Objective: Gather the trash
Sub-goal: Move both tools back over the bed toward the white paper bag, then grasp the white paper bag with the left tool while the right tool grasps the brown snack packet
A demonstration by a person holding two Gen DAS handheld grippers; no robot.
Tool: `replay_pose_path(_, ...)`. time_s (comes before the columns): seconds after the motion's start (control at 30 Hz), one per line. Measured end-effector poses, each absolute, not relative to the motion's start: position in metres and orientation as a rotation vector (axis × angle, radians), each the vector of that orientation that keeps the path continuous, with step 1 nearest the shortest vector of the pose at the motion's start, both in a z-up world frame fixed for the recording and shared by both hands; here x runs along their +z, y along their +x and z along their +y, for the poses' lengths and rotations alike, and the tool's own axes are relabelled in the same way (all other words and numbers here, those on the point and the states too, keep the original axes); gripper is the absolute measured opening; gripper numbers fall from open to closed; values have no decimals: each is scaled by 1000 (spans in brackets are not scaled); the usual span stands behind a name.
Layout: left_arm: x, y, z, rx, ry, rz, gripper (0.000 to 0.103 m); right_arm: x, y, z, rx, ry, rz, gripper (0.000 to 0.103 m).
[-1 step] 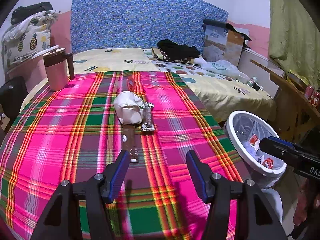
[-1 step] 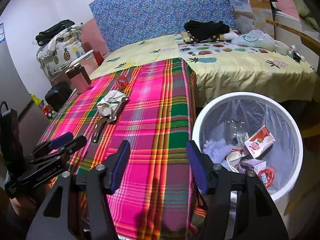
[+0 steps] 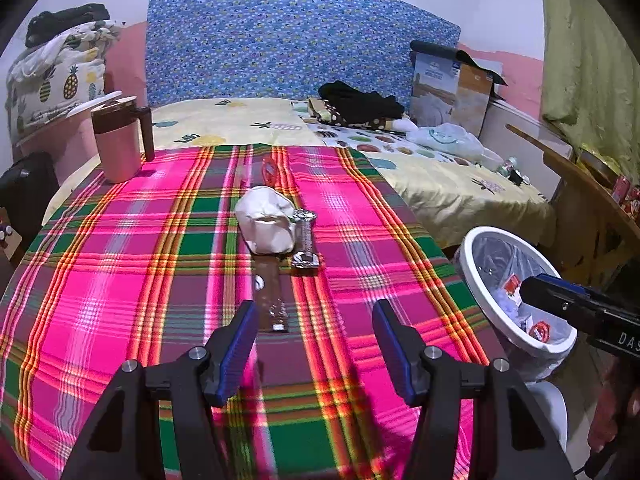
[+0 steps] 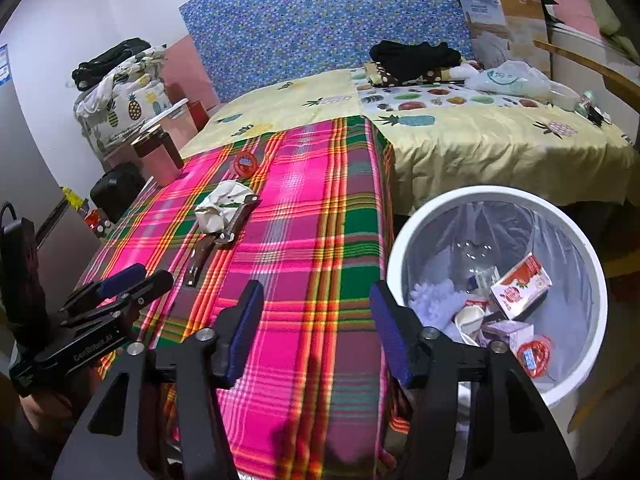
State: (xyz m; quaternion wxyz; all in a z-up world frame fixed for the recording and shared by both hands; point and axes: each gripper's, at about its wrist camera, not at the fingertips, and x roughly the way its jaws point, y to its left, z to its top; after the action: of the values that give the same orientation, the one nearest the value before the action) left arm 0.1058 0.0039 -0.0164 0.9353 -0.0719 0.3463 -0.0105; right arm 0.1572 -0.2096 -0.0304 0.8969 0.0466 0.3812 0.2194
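Observation:
On the plaid-covered table (image 3: 120, 280) lie a crumpled white paper wad (image 3: 266, 220), a silver-ended wrapper (image 3: 306, 240) beside it, a brown wrapper (image 3: 270, 296) nearer me, and a red round lid (image 3: 269, 170) farther back. My left gripper (image 3: 314, 344) is open and empty, just short of the brown wrapper. My right gripper (image 4: 316, 328) is open and empty at the table's right edge, beside the white trash bin (image 4: 404, 240), which holds a red carton (image 4: 520, 286) and other scraps. The wad (image 4: 220, 204) and red lid (image 4: 244, 164) also show in the right wrist view.
A pink lidded mug (image 3: 118, 140) stands at the table's far left. A bed with a yellow sheet (image 3: 440, 184), black clothes (image 3: 360, 104) and a cardboard box (image 3: 452, 84) lies behind. A wooden chair (image 3: 580, 200) stands right of the bin (image 3: 472, 240).

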Motion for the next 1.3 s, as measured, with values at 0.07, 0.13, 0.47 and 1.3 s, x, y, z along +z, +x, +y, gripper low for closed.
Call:
replay_pose_path(0.07, -16, 110, 9, -16, -154, 708, 59, -30, 160, -205, 463, 89, 789, 48)
replay_pose_path(0.13, -15, 114, 14, -11, -161, 708, 59, -31, 162, -201, 471, 83, 790, 47)
replay_pose_path(0.47, -12, 145, 35, 17, -204, 714, 59, -33, 177, -187, 496, 76, 800, 44)
replay_pose_path(1.3, -55, 244, 57, 60, -317, 835, 46, -46, 210, -174, 509, 70, 864, 44)
